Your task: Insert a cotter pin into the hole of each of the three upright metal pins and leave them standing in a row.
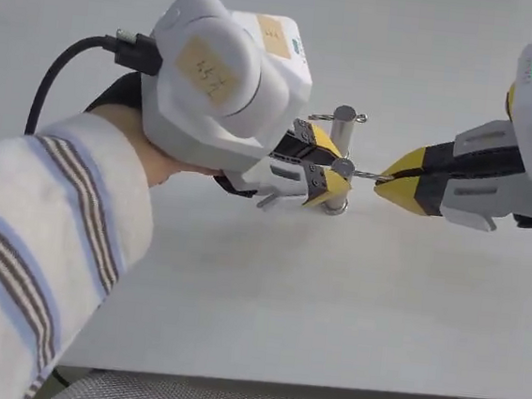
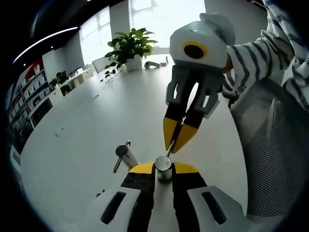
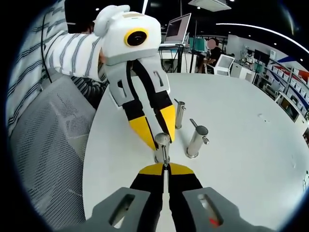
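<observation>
The left gripper [image 1: 332, 174] clamps a short upright steel pin [image 1: 342, 168]; the right gripper [image 1: 388, 180], pinched on a thin wire cotter pin [image 1: 370, 177], should feed it level and straight.

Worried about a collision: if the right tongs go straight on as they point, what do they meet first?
Most likely the upright metal pin clamped in the left tongs; the cotter pin held in the right tongs leads and seems to touch its top.

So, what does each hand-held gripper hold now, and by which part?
The left hand-held gripper grips an upright metal pin near its top. The right hand-held gripper pinches a cotter pin by the end away from that pin.
</observation>
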